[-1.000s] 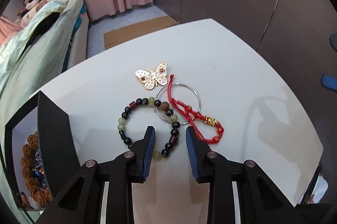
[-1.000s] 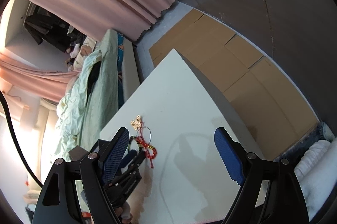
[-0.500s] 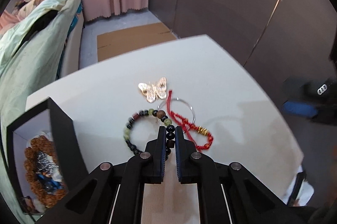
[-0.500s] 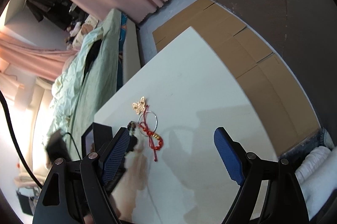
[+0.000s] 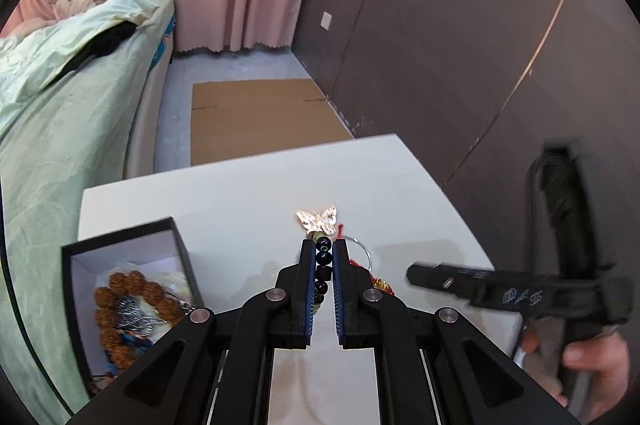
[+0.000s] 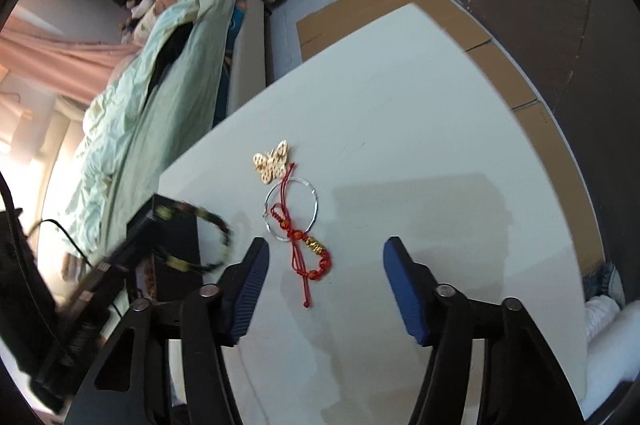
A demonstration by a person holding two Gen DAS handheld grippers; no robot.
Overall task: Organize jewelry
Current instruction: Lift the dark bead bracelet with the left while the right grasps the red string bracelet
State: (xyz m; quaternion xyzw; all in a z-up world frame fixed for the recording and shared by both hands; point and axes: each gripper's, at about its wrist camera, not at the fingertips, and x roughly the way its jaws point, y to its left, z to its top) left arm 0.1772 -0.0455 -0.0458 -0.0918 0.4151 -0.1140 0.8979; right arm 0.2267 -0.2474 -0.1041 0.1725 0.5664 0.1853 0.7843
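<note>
My left gripper (image 5: 323,244) is shut on the beaded bracelet (image 5: 323,259), whose dark and green beads show between its blue pads. The bracelet hangs blurred (image 6: 208,237) over the black box (image 6: 172,225) in the right wrist view. On the white table (image 6: 400,105) lie a gold butterfly brooch (image 6: 272,161), a silver ring (image 6: 290,211) and a red cord bracelet (image 6: 310,253). My right gripper (image 6: 326,249) hovers over the red cord bracelet. Its jaws are closing, and the pads stand apart from the cord on either side.
The open black box (image 5: 128,289) at the table's left holds a brown bead string and a silver piece. A bed with a green cover (image 5: 60,129) runs along the left. Flat cardboard (image 5: 256,117) lies on the floor beyond, below a dark wall and pink curtain.
My left gripper shut on the beaded bracelet and lifted it off the table toward the box. My right gripper came down over the red cord bracelet and its jaws narrowed.
</note>
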